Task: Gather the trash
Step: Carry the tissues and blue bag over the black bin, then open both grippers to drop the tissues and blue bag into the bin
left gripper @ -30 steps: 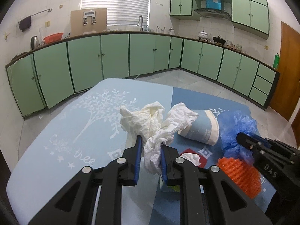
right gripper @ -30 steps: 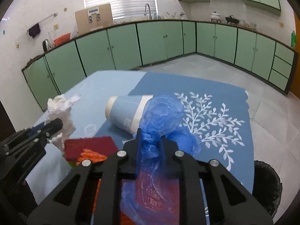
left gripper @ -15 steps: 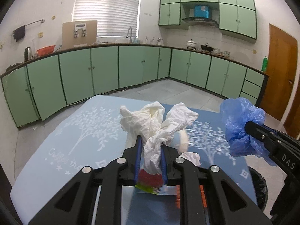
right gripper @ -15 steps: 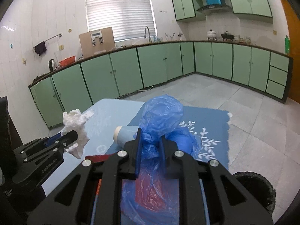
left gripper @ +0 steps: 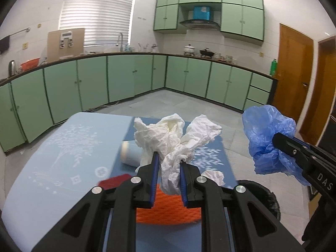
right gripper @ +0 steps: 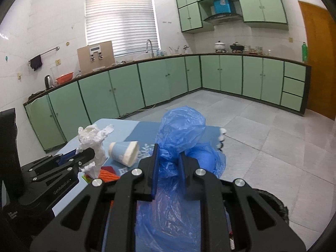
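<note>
Even, soft daylight through blinds (right gripper: pixel 120 24); fisheye edges curved, vignetted; foreground blurred.

Both wrist views look forward over the table (left gripper: pixel 52 168) toward the green cabinets (right gripper: pixel 159 82).

Cup (left gripper: pixel 129 154) lies on table (left gripper: pixel 63 168), bin (left gripper: pixel 262 197) beside it.

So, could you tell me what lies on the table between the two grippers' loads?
In the right wrist view, a tipped-over paper cup lies between the white tissue and the blue plastic bag.
</note>
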Demonstrator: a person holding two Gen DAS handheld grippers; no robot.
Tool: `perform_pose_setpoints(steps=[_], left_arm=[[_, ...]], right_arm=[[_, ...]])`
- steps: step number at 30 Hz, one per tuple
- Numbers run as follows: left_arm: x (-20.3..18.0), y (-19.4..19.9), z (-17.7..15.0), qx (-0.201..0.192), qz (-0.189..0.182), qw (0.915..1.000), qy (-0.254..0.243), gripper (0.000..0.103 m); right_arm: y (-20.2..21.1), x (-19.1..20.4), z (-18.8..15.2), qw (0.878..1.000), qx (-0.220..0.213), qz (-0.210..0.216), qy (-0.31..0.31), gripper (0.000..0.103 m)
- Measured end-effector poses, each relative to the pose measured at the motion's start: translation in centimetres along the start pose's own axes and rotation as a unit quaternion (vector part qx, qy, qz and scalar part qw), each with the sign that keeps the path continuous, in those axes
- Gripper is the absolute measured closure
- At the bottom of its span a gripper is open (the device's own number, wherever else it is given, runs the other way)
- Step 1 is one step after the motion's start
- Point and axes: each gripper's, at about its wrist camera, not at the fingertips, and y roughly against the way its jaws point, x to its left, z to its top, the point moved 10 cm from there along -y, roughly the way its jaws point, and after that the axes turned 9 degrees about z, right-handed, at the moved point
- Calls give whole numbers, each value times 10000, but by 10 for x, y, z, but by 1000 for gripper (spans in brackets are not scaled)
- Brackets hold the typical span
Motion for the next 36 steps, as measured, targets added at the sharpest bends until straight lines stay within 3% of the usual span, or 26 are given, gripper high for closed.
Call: perform_pose_setpoints(steps=[21,36], left_arm=[[-156,3,-28,137,-1090,9918,-660,85],[-243,-23,-60,362,-1578,9818,-988,85]], right_arm=[[85,-134,-52,9917,-9,-1202,-447,87],[82,-199,-104,9840,352,-1551,-798,87]])
